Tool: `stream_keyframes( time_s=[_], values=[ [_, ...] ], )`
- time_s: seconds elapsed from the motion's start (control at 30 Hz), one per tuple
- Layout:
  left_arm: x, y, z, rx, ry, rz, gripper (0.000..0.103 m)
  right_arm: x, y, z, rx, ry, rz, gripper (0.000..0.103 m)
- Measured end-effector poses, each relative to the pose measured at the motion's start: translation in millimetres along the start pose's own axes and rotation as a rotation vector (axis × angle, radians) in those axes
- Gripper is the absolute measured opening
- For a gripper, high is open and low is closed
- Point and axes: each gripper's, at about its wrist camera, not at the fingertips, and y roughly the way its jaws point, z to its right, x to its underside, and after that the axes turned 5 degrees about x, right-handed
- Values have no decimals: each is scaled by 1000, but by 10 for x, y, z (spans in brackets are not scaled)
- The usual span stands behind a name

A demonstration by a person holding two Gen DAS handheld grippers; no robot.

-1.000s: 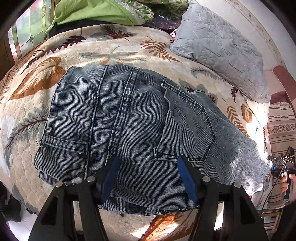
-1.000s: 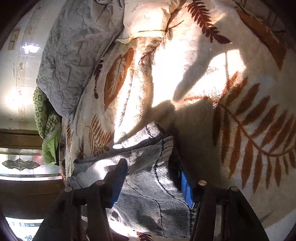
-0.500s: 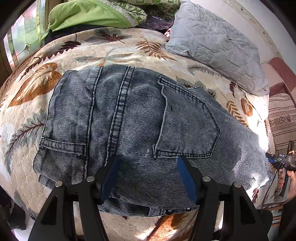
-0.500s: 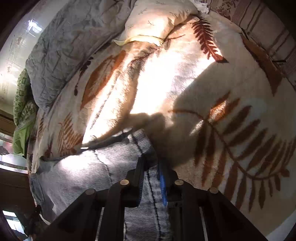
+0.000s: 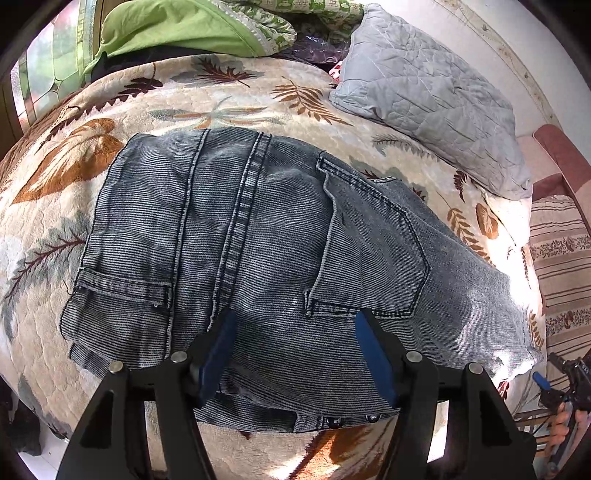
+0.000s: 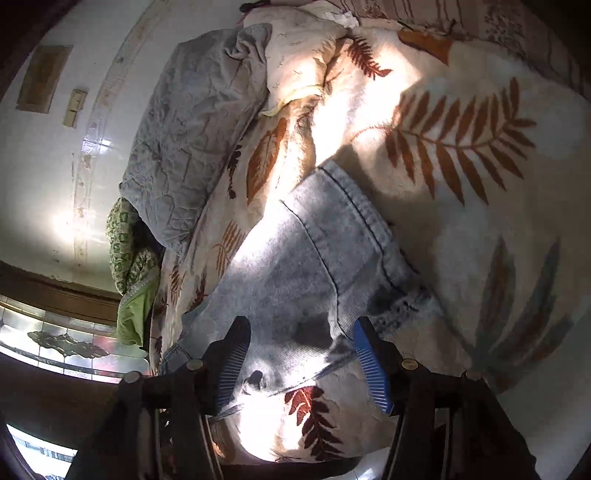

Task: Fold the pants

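Pants (image 5: 258,251) of faded grey denim lie folded on a bed's leaf-print blanket (image 5: 221,107), a grey pillow (image 5: 428,92) beyond them. The left hand-held gripper (image 5: 295,339) hovers above the waistband end, fingers spread wide; the right hand-held gripper (image 6: 301,350), likewise spread and gripping nothing, hangs above the hem end.

The bed (image 5: 236,107) is covered by a cream blanket printed with brown and grey leaves. The grey-blue pants (image 5: 258,251) are laid flat across it, folded into a block with the back pocket turned up. A grey quilted pillow (image 5: 428,92) is set at the far side, and green bedding (image 5: 177,29) is heaped at the far edge beside it.
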Motion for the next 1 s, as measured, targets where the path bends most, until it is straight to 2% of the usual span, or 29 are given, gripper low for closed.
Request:
stream_keyframes(
  time_s=[0.07,0.17,0.27,0.37,0.4,0.43,0.53,0.67,0.7,0.77,0.8,0.83,0.87,0.9,1.0],
  values=[
    [14,3,25,-2,17,6,72,69,133,235,50,80,-17,62],
    [25,-4,23,7,23,16,72,11,209,467,-24,203,20,61],
    [29,-20,-6,25,10,29,72,-53,280,470,-58,224,29,62],
    [40,-19,-9,28,12,37,72,-120,303,462,-56,236,65,61],
    [43,-17,-1,24,18,38,72,-136,312,438,-33,225,70,48],
    [44,-14,9,18,24,37,73,-162,312,389,21,187,74,28],
    [42,-7,33,6,33,34,73,-178,185,254,98,90,117,23],
    [41,2,43,-7,35,31,73,-20,-57,-219,270,-158,247,22],
    [38,8,56,-15,38,29,73,7,4,-250,316,-190,236,23],
    [31,7,89,-32,43,19,73,-24,280,-90,387,-179,118,29],
    [27,-16,102,-37,41,12,73,-38,309,22,353,-134,110,31],
    [18,-54,111,-34,33,10,73,-53,228,45,318,-103,129,38],
    [0,-109,119,-23,23,18,73,-65,148,23,323,-97,144,50],
    [-26,-181,133,-14,15,43,73,-65,54,-4,359,-99,177,72],
    [-131,-385,207,-28,31,147,74,-39,-234,-64,377,-108,269,72]
  ],
)
